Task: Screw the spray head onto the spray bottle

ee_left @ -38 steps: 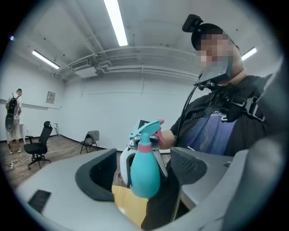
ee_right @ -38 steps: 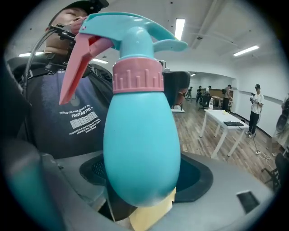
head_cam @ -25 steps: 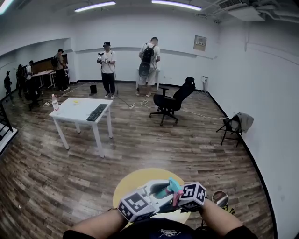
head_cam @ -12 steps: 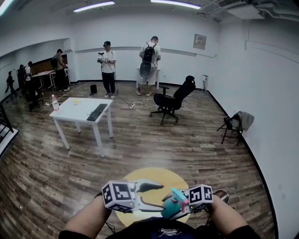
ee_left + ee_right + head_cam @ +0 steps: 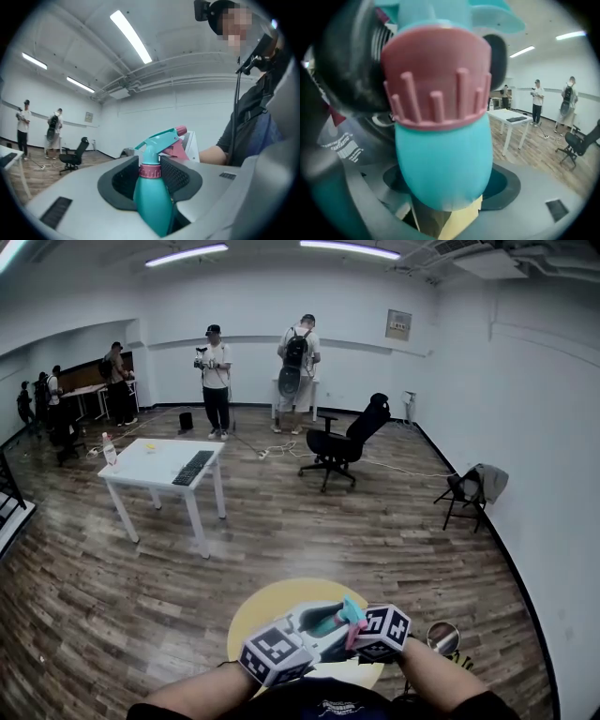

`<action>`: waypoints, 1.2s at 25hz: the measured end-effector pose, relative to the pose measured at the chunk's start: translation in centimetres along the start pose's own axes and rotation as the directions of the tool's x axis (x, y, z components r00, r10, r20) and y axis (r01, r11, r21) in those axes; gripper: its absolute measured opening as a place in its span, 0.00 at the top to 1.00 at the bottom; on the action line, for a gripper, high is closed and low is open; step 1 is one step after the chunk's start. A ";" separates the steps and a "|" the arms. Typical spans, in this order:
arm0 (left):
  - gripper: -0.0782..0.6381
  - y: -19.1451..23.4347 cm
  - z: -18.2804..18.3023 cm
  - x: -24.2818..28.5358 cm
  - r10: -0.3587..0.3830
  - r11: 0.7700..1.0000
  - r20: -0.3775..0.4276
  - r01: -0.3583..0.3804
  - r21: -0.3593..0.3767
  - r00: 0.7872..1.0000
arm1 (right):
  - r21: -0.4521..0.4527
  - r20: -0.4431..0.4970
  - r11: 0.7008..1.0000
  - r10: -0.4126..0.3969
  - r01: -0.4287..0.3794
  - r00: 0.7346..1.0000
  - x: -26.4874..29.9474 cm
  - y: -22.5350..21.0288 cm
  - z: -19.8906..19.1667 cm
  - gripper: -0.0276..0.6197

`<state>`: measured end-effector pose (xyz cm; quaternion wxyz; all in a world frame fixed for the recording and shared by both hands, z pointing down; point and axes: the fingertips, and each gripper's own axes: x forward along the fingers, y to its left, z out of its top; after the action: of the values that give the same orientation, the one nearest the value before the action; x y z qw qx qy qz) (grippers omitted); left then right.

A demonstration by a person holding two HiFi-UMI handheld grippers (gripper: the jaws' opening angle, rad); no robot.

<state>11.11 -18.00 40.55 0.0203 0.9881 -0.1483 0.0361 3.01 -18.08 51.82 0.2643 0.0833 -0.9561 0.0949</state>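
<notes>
We see the left gripper [image 5: 151,174] closing its jaws on the ribbed pink collar [image 5: 150,171] of the spray head [image 5: 158,139], with the dark pads [image 5: 180,177] set against either side of that collar. The teal spray bottle [image 5: 152,208] passes through the gap between those jaws, its rounded body nearer this gripper's camera than the collar. The nozzle and the pink trigger [image 5: 176,150] point away from the left gripper. The spray head sits on the bottle's neck; we cannot tell how far it is threaded.

The right gripper [image 5: 443,187] meets the bottle from the opposite side. Its jaws are closed on the bottle's body just below the collar, and the body fills the space between them, so we read this as a firm hold.

In the head view the two grippers come together close in front of the person, with a round yellow table [image 5: 267,601] just beneath and beyond them. A white table [image 5: 155,465] and a black office chair [image 5: 342,446] stand well beyond both grippers.
</notes>
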 end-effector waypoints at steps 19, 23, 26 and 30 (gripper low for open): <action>0.65 -3.7 -1.3 -0.4 -0.309 0.950 -0.157 0.313 0.001 0.938 | -0.141 -0.180 0.956 0.229 -0.256 0.957 -0.9 5.0 -3.8 0.32; 0.69 -3.4 -3.3 0.2 -0.214 0.976 -0.213 0.216 -0.013 0.953 | -0.098 -0.263 0.978 0.154 -0.185 0.953 -0.6 3.9 -5.5 0.32; 0.68 -2.7 -3.7 0.5 -0.174 0.984 -0.225 0.178 0.000 0.959 | -0.064 -0.267 0.986 0.131 -0.153 0.955 -0.3 2.9 -5.5 0.32; 0.66 -3.6 -3.3 0.4 -0.218 0.972 -0.208 0.231 0.037 0.953 | -0.056 -0.229 0.976 0.191 -0.209 0.954 -0.3 4.3 -4.6 0.32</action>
<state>12.28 -14.51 43.76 0.0091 0.9898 -0.0310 0.1385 4.63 -12.87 54.99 0.3619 -0.0356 -0.9270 0.0917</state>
